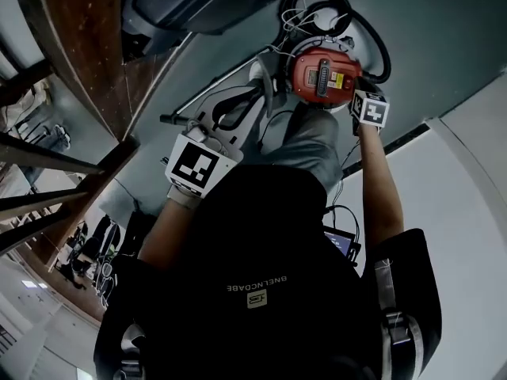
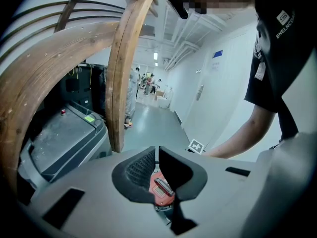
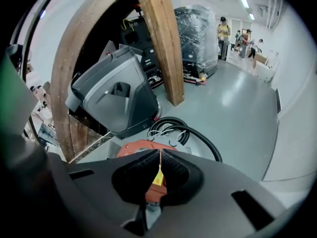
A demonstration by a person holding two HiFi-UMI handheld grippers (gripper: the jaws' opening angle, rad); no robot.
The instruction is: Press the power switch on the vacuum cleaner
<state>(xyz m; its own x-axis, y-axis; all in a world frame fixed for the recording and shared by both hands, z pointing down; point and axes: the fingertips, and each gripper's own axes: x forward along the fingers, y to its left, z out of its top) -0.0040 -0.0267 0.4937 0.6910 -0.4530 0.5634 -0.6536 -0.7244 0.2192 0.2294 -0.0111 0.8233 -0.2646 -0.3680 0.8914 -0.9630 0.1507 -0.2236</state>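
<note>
Where vacuum cleaner (image 1: 321, 74), black hose (image 3: 203, 136) behind.

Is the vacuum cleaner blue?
No, the vacuum cleaner has a bright red round top, as the head view shows.

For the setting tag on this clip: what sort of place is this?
Probably a warehouse or industrial workspace: grey coated floor, a shrink-wrapped pallet load, a large grey machine, and the red vacuum cleaner on the floor.
</note>
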